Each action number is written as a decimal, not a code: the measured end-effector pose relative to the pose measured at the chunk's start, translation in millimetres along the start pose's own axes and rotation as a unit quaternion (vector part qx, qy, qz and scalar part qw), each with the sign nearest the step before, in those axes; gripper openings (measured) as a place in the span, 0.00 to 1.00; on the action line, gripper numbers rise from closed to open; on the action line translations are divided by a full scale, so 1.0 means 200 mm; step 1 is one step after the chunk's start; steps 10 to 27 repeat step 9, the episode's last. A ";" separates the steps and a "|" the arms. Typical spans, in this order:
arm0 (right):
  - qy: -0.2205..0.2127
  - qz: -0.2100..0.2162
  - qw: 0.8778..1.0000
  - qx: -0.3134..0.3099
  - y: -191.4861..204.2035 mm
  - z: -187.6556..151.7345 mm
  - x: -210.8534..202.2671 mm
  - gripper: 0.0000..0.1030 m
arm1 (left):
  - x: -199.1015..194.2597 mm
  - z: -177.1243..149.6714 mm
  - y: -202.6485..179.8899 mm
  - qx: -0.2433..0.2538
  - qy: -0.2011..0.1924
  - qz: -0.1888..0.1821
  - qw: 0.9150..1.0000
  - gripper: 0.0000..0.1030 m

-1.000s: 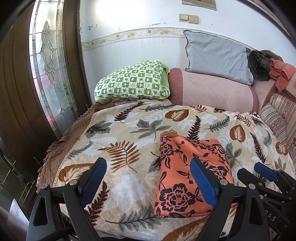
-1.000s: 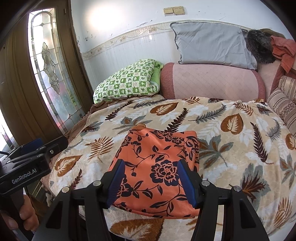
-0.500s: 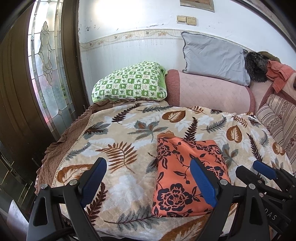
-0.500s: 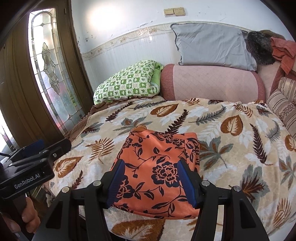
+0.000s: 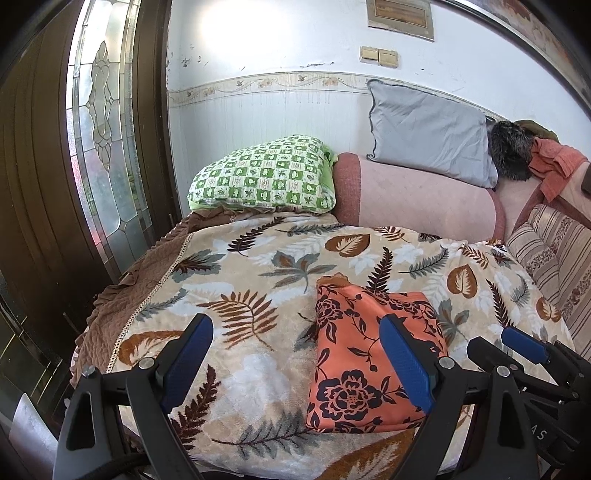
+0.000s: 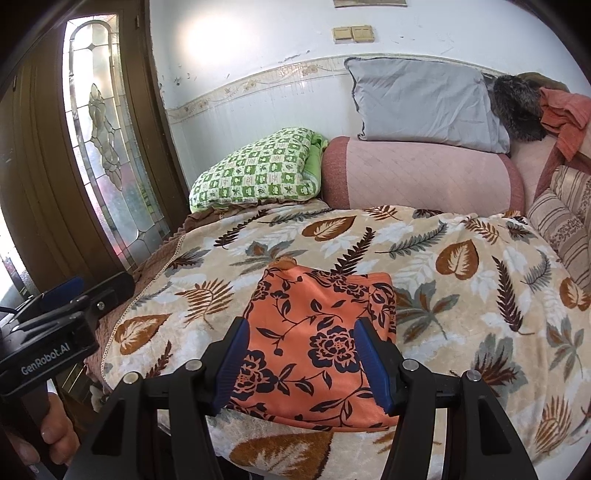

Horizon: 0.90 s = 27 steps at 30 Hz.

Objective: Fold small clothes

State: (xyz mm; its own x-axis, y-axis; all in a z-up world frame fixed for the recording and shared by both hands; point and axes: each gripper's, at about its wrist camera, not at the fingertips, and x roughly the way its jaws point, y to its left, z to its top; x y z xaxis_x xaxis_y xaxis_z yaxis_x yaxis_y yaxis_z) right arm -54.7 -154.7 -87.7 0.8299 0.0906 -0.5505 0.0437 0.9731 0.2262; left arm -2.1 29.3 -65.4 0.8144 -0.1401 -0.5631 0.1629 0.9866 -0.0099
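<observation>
Orange floral folded cloth (image 6: 317,339) lies flat on leaf-print plush blanket (image 6: 461,295). Left gripper (image 5: 295,358) and right gripper (image 6: 301,360): jaws apart, empty, above it.

Folded orange floral garment (image 5: 369,354) on leaf-print blanket (image 5: 258,273), wide-open left hand-held gripper (image 5: 295,358) above.

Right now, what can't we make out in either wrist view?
- Orange floral garment: near edge hidden behind the right gripper fingers in the right wrist view; layers inside the fold unseen.
- Same garment, left wrist view: right side blocked by a left gripper finger.
- Framed picture on the wall: cut by the top edge.
</observation>
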 end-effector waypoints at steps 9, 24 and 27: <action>0.018 0.015 0.999 0.040 -0.12 0.03 0.13 0.61 | 0.18 0.01 0.01 -0.020 0.016 -0.029 0.999 0.89; 0.018 0.015 0.999 0.040 -0.12 0.03 0.13 0.61 | 0.18 0.01 0.01 -0.020 0.016 -0.029 0.999 0.89; 0.018 0.015 0.999 0.040 -0.12 0.03 0.13 0.61 | 0.18 0.01 0.01 -0.020 0.016 -0.029 0.999 0.89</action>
